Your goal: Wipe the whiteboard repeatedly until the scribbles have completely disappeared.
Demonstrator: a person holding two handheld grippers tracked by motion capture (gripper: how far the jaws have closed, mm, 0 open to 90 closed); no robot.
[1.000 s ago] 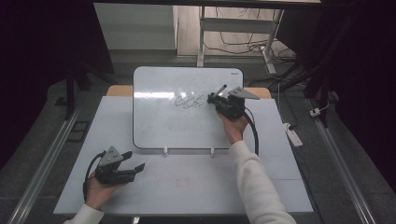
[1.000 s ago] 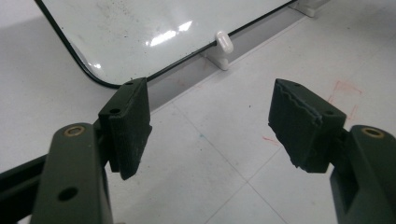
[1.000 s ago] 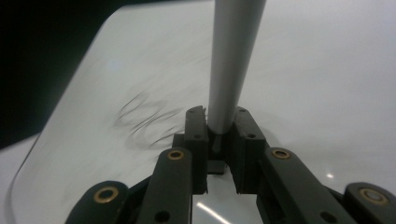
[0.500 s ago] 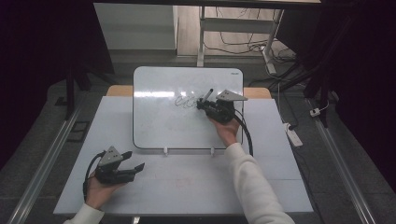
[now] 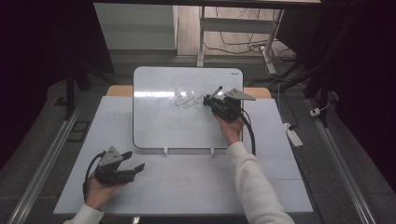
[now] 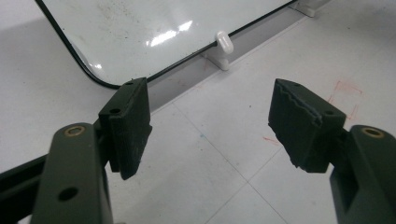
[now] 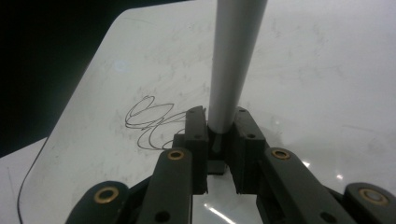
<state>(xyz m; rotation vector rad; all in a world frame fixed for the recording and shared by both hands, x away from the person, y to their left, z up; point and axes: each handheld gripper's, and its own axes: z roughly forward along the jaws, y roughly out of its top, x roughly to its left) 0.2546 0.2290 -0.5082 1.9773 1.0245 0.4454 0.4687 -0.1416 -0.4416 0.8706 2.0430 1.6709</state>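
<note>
My right gripper [image 5: 211, 99] is clamped on the marker [image 7: 232, 65] over the whiteboard [image 5: 159, 126] scribble [image 7: 149, 121]. Left gripper [image 5: 133, 161] sits wide open on the table [image 5: 196, 182].

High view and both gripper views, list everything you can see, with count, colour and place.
Whiteboard: one, white with dark rim, lying on the table's far middle.
Scribble: one, dark loops, on the whiteboard's upper part.
Marker: one, grey barrel, clamped in the right tongs.
Clips: two, white, at the whiteboard's near edge.
Table: one, white, faint red marks.
Power strip: one, white, on the floor right of the table.
Left tongs: black, open, near left of the table.
Right tongs: black, shut on the marker, over the whiteboard.
</note>
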